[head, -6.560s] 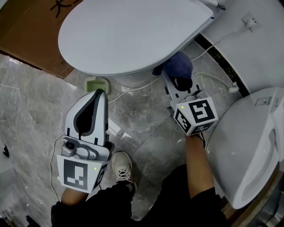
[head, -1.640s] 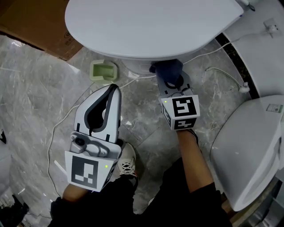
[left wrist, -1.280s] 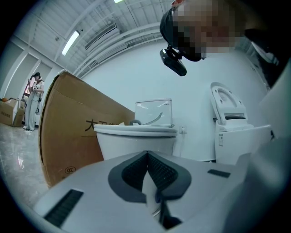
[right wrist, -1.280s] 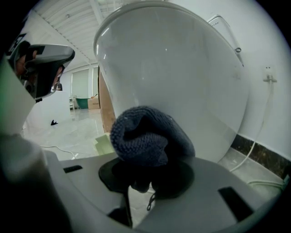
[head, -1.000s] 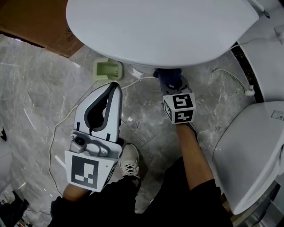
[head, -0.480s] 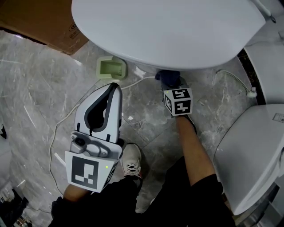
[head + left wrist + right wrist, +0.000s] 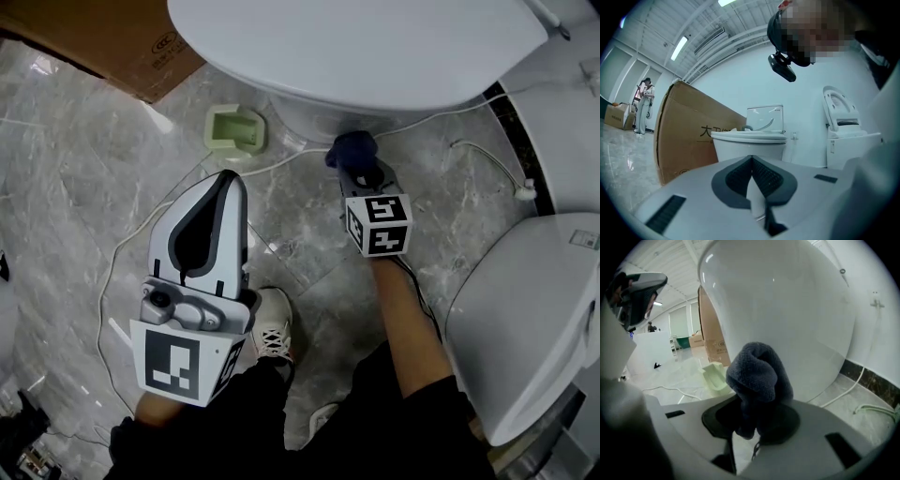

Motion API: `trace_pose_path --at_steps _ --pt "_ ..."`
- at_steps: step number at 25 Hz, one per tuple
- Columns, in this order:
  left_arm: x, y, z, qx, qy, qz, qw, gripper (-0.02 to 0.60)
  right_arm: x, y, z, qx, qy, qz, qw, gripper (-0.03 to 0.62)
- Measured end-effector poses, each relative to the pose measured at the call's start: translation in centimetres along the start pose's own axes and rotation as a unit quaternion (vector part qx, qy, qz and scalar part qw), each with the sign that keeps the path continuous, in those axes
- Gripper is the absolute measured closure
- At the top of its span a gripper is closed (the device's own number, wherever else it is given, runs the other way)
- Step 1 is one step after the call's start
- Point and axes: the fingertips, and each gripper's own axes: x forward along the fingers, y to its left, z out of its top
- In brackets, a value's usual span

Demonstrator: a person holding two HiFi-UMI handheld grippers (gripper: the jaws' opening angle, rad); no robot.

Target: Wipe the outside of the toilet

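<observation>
Nearest me, at the bottom of the head view, is my shoe on the marble floor, with a spare toilet off at the lower right. The left gripper hangs over the lower left. Its jaws are pressed together with nothing in them, and I reckon it's just parked out of the way since this is a one-handed wipe.

Centre frame, the right gripper reaches forward and down, jaws clamped on a bunched dark blue cloth. The wad sticks out past the tips (so fabric meets porcelain instead of plastic, is my guess).

In the right gripper view the cloth sits right up by the curved white side of the toilet. Whether it's touching or just short, I can't tell. That spot is low on the bowl's outside, under the lid that fills the top of the head view.

A white cable runs along the floor past the base, and a small green tray sits to its left, so I'd watch for snags. Farthest off is a cardboard box in the upper left.
</observation>
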Motion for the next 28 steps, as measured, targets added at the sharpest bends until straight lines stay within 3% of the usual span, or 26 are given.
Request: trace_pose_path --at_steps 5,13,18,23,28 --pt "-1.7 -1.6 1.2 0.010 -0.009 0.007 0.9999 0.571 -4.4 2.9 6.1 -0.007 -0.088 0.019 0.996 0.500" --pt "-4.3 -4.0 3.0 0.032 -0.029 0.010 0.9990 0.571 -12.1 8.0 14.5 -0.002 -0.177 0.087 0.980 0.499" --pt "-5.2 -3.7 3.2 0.030 -0.029 0.020 0.9989 0.571 -12.1 9.0 17.3 0.006 -0.189 0.099 0.977 0.499" --pt "-5.0 -4.2 3.7 0.059 -0.036 0.015 0.9975 0.571 -11.3 9.0 17.7 0.013 -0.189 0.099 0.977 0.499" --pt "-4.1 -3.8 3.0 0.051 -0.029 0.008 0.9983 0.571 -10.3 8.3 18.0 0.039 -0.189 0.100 0.976 0.499"
